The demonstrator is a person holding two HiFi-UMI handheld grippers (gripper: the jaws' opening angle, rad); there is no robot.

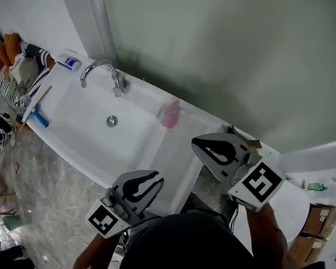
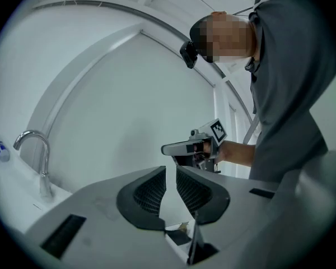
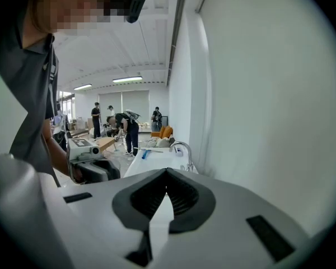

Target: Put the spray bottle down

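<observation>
The spray bottle (image 1: 169,115), pink with some teal and blurred, rests on the white ledge right of the sink basin (image 1: 84,116), close to the wall. No gripper holds it. My left gripper (image 1: 158,179) hovers over the sink's front edge; its jaws stand a narrow slit apart with nothing between them (image 2: 171,170). My right gripper (image 1: 195,143) is held just right of the bottle and nearer to me. Its tips meet and it is empty (image 3: 167,171). Each gripper view shows the other gripper (image 2: 185,148) (image 3: 87,150) in a hand.
A chrome faucet (image 1: 103,72) stands at the sink's back, with a blue-and-white tube (image 1: 69,62) to its left. A blue-handled tool (image 1: 38,115) and piled cloths (image 1: 17,66) lie at the far end. A green bottle (image 1: 316,187) sits at right. People stand in the room beyond.
</observation>
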